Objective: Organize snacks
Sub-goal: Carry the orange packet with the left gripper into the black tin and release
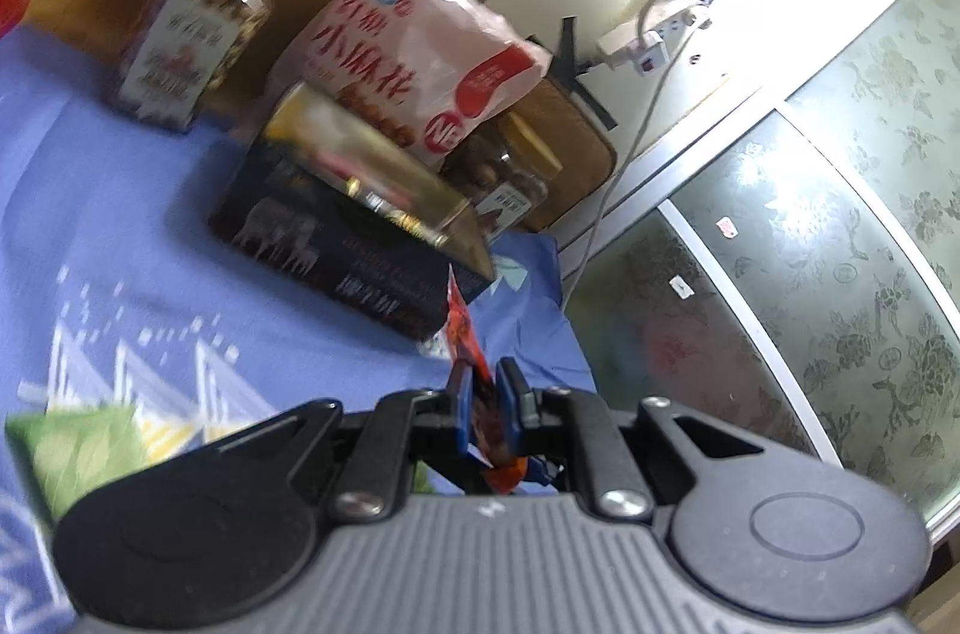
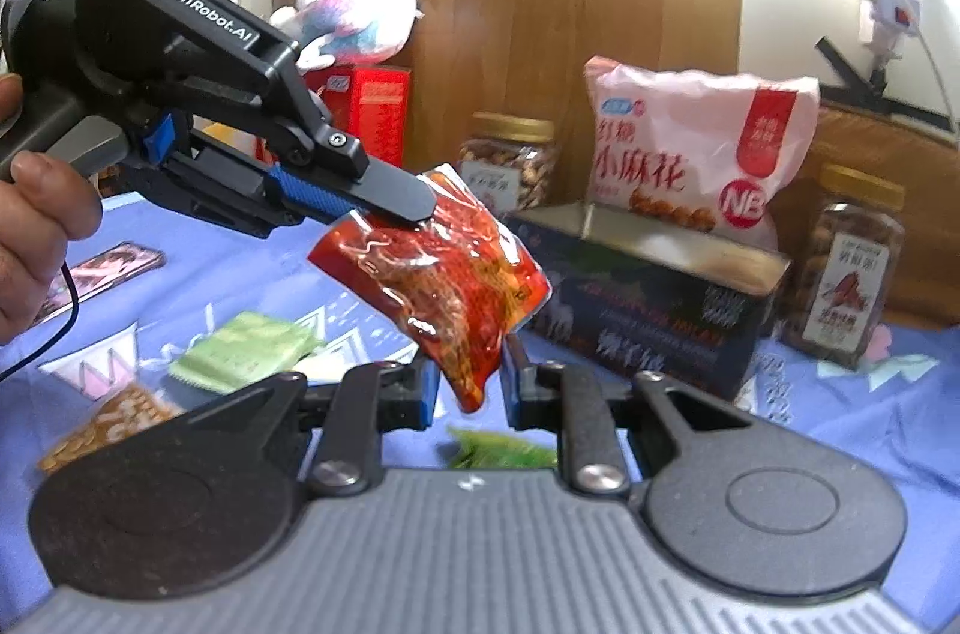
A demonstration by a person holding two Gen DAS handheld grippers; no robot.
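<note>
My left gripper (image 1: pixel 483 382) is shut on a red snack packet (image 1: pixel 465 328) seen edge-on; in the right wrist view the left gripper (image 2: pixel 414 208) holds the red snack packet (image 2: pixel 444 268) in the air above the blue tablecloth (image 2: pixel 252 274). My right gripper (image 2: pixel 468 376) is open, its fingers on either side of the packet's lower corner without clamping it. Behind stand a dark box with a gold top (image 2: pixel 648 298), a pink bag (image 2: pixel 690 147) on it, and two nut jars (image 2: pixel 510 160) (image 2: pixel 852 268).
A green packet (image 2: pixel 246 352), an orange-brown packet (image 2: pixel 102 430) and another green packet (image 2: pixel 498 448) lie on the cloth. A phone (image 2: pixel 102 274) lies at the left. A red box (image 2: pixel 372 105) and a plush toy (image 2: pixel 354 15) are at the back. A glass door (image 1: pixel 810 274) is right of the table.
</note>
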